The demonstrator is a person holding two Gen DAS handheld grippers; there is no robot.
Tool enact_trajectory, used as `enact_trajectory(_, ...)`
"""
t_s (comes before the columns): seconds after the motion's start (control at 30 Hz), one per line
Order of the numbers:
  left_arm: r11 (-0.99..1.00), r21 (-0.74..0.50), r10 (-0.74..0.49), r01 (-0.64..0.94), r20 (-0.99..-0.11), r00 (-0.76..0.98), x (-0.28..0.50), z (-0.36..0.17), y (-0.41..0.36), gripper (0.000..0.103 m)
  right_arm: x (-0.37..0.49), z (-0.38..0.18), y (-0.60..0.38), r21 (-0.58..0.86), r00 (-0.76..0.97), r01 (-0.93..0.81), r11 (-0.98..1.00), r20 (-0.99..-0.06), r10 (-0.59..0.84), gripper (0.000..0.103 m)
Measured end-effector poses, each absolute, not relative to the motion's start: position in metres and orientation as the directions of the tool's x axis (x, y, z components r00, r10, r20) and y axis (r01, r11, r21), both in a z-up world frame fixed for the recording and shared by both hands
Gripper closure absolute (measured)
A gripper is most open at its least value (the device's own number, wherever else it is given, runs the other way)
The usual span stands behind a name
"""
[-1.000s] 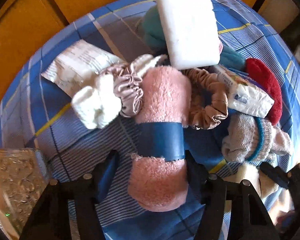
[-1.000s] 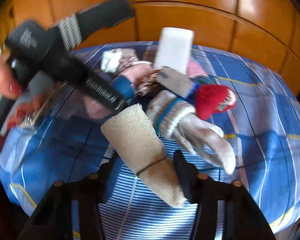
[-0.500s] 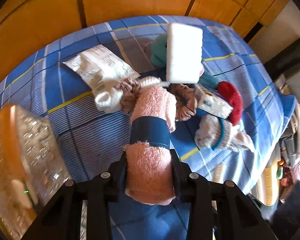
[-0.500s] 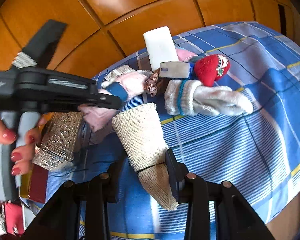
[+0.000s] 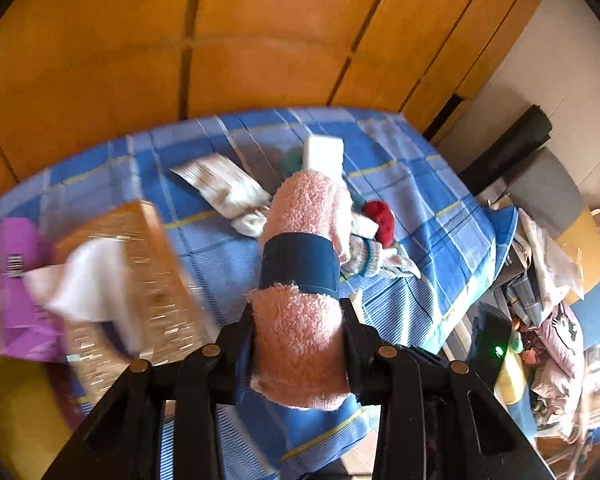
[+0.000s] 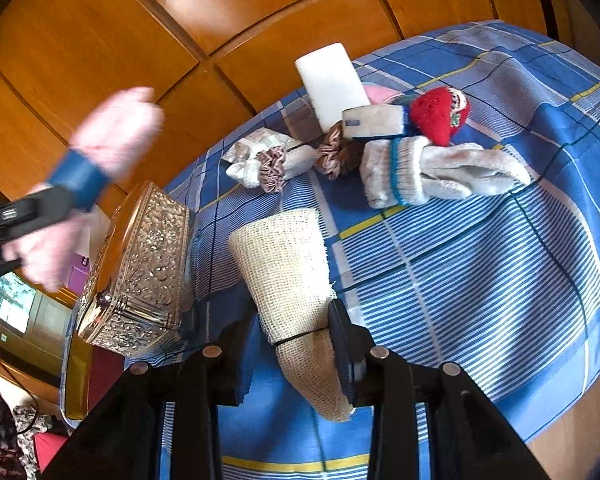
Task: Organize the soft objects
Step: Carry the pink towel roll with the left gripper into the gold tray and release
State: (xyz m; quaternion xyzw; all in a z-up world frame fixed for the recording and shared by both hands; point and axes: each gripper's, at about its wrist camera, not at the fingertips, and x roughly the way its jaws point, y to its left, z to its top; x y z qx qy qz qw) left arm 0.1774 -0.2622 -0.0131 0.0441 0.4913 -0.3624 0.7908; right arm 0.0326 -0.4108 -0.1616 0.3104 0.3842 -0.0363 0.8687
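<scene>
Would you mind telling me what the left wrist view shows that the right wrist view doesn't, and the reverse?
Left wrist only: the left claw shut on the pink towel, a purple packet, and room clutter beyond the bed.

Right wrist only: the right claw shut on the burlap roll, and two scrunchies.

Both: the gold box, white sponge, strawberry, gloves and blue bedsheet.

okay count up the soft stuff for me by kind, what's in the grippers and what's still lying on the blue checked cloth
Rolled cloths held in grippers: 2, pink towel roll in the left gripper, beige mesh roll in the right gripper
Scrunchies: 2
Gloves or mittens: 1 bundle
Red strawberry plush: 1
White sponge block: 1
White socks: 1 bundle
Total: 8
</scene>
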Motion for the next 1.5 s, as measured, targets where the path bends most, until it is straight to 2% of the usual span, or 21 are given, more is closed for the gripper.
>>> enact_trajectory(0.23,0.792,-0.268,-0.531,0.548,-0.746,0.402,0.176,0.021,-0.157,0.065,0.038,-0.158,-0.394,0.503,0.691,0.302,0.81,-0.701,0.177,0.071)
enact_trajectory(0.43,0.887,-0.231,-0.427,0.399,-0.74,0.52,0.19,0.02,-0.055,0.065,0.042,-0.156,-0.382,0.491,0.682,0.312,0.813,-0.712,0.168,0.071)
enact_trajectory(0.7,0.971,-0.184,-0.235,0.149,-0.825,0.513,0.222,-0.049,0.055,0.065,0.039,-0.143,-0.367,0.465,0.685,0.321,0.825,-0.715,0.137,0.071)
enact_trajectory(1.0,0.996,-0.082,-0.065,-0.019,-0.898,0.436,0.263,-0.125,0.114,0.065,0.031,-0.118,-0.341,0.482,0.731,0.305,0.821,-0.671,0.122,0.071)
enact_trajectory(1.23,0.991,-0.07,-0.017,-0.113,-0.911,0.413,0.283,-0.151,0.135,0.064,0.016,-0.075,-0.315,0.508,0.816,0.209,0.836,-0.561,0.137,0.071)
enact_trajectory(1.27,0.99,-0.07,-0.013,-0.12,-0.909,0.416,0.284,-0.153,0.137,0.062,0.014,-0.068,-0.31,0.509,0.828,0.19,0.839,-0.543,0.142,0.071)
enact_trajectory(1.33,0.988,-0.069,-0.006,-0.135,-0.906,0.424,0.284,-0.153,0.139,0.05,0.015,-0.057,-0.301,0.509,0.838,0.15,0.847,-0.521,0.165,0.071)
enact_trajectory(1.37,0.987,-0.077,-0.009,-0.14,-0.901,0.434,0.282,-0.151,0.14,0.039,0.016,-0.052,-0.296,0.508,0.84,0.129,0.852,-0.512,0.178,0.071)
enact_trajectory(1.43,0.983,-0.116,-0.037,-0.14,-0.881,0.472,0.273,-0.141,0.142,0.032,0.018,-0.04,-0.282,0.502,0.845,0.072,0.862,-0.49,0.215,0.071)
enact_trajectory(1.47,0.982,-0.122,-0.035,-0.143,-0.868,0.496,0.267,-0.134,0.143,0.021,0.021,-0.033,-0.271,0.499,0.845,0.027,0.866,-0.474,0.246,0.071)
enact_trajectory(1.5,0.981,-0.127,-0.034,-0.145,-0.854,0.518,0.261,-0.128,0.144,0.017,0.023,-0.029,-0.263,0.495,0.844,-0.001,0.869,-0.466,0.266,0.071)
